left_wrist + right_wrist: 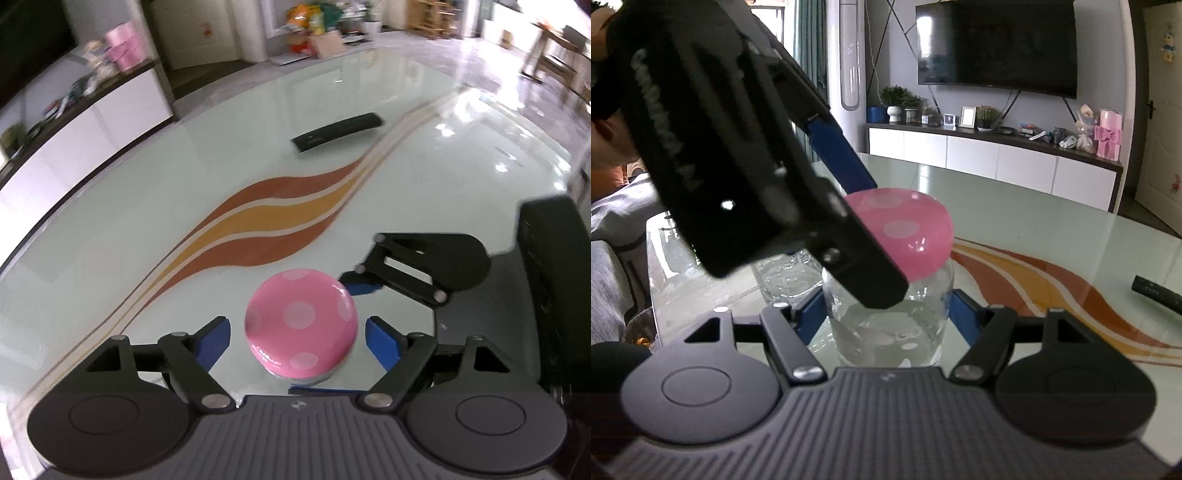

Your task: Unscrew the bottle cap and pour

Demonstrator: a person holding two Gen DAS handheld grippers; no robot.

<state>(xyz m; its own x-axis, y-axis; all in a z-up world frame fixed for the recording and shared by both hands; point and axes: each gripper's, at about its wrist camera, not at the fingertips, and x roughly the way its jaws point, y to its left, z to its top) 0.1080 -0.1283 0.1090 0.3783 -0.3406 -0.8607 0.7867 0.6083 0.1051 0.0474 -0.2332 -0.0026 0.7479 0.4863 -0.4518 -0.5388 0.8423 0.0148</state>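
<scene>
A clear glass bottle [890, 328] stands on the table, and its pink cap with white dots [301, 325] [912, 229] sits on top. My left gripper [297, 343] comes down over the cap and is open: its blue pads [212, 343] stand on either side with a small gap to the cap. In the right wrist view the left gripper's blue finger [838, 155] reaches down beside the cap. My right gripper [888, 315] holds the bottle's body lower down, a blue pad against each side. One of its pads [360, 284] shows just right of the cap.
A clear drinking glass [786, 277] stands close behind the bottle to the left. A black remote [336, 131] [1156, 291] lies farther off on the glass table [147, 177] with the orange swirl. A person sits at the table's left edge [613, 147].
</scene>
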